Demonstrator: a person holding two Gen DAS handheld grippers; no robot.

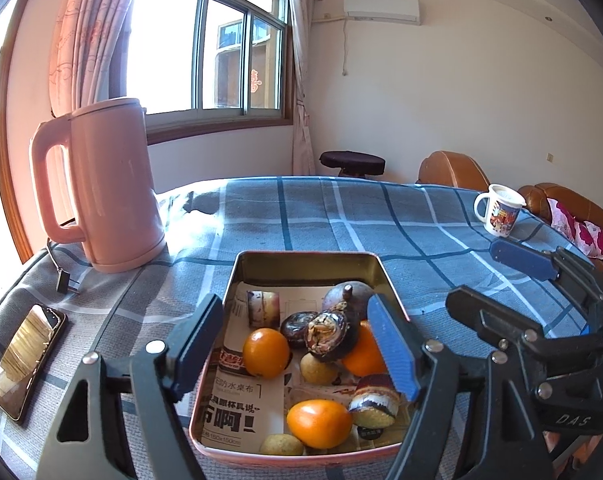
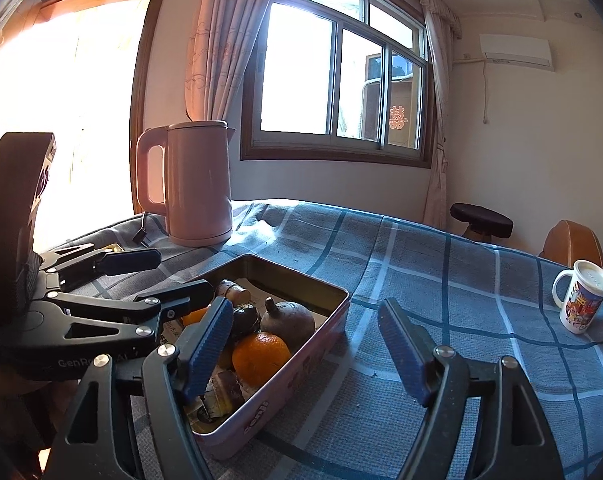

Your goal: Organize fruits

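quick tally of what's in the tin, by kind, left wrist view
Contents of the tin:
Oranges: 3
Dark purple-brown fruits: 3
Small tan round fruits: 2
Cake-like pieces: 2
Total: 10, partly overlapped by the left gripper, so anything hidden isn't counted.

The table (image 1: 341, 216) is covered by a blue checked cloth; on it are set a tin (image 1: 237, 280) of fruit, a pink kettle (image 1: 109, 188), a plug (image 1: 67, 282), a phone (image 1: 25, 360) — and, well apart, a mug (image 1: 499, 210).
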